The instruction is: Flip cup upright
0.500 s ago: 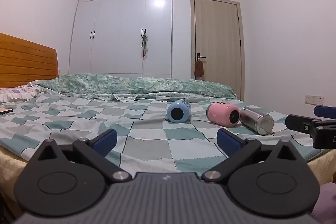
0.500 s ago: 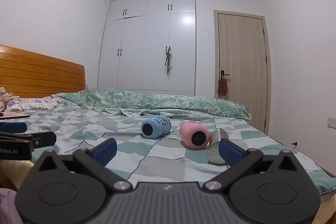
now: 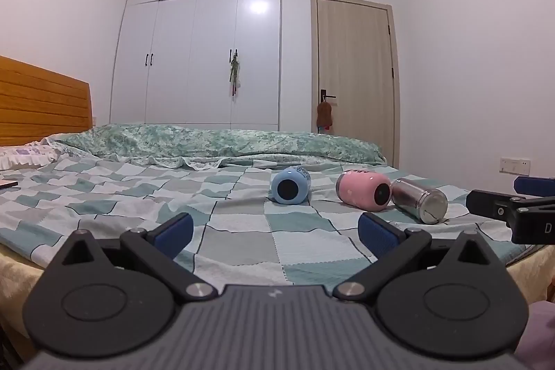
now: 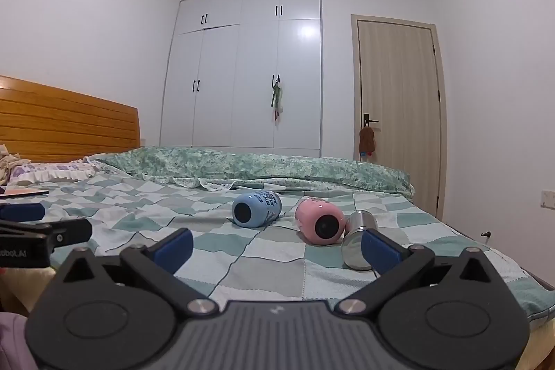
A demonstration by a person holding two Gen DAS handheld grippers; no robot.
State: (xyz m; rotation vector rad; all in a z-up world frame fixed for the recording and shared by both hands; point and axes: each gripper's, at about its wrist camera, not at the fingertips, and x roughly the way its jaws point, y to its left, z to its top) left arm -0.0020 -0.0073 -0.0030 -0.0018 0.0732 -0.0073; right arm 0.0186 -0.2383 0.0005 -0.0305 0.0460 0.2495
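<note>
Three cups lie on their sides on the checked bedspread point(image 3: 242, 231): a blue cup point(image 3: 290, 185), a pink cup point(image 3: 363, 189) and a steel cup point(image 3: 419, 200). They show too in the right wrist view: blue cup point(image 4: 256, 209), pink cup point(image 4: 319, 221), steel cup point(image 4: 357, 240). My left gripper point(image 3: 275, 233) is open and empty, short of the cups. My right gripper point(image 4: 277, 247) is open and empty, also short of them. Each gripper shows at the edge of the other's view.
A green quilt point(image 3: 215, 143) is bunched along the far side of the bed. A wooden headboard point(image 3: 41, 103) is at the left with a pillow point(image 3: 24, 156). A white wardrobe point(image 3: 204, 44) and a door point(image 3: 353, 75) stand behind.
Both grippers have moved slightly; the cups sit a little differently in each view. The cups themselves have not moved and both grippers stay open.
</note>
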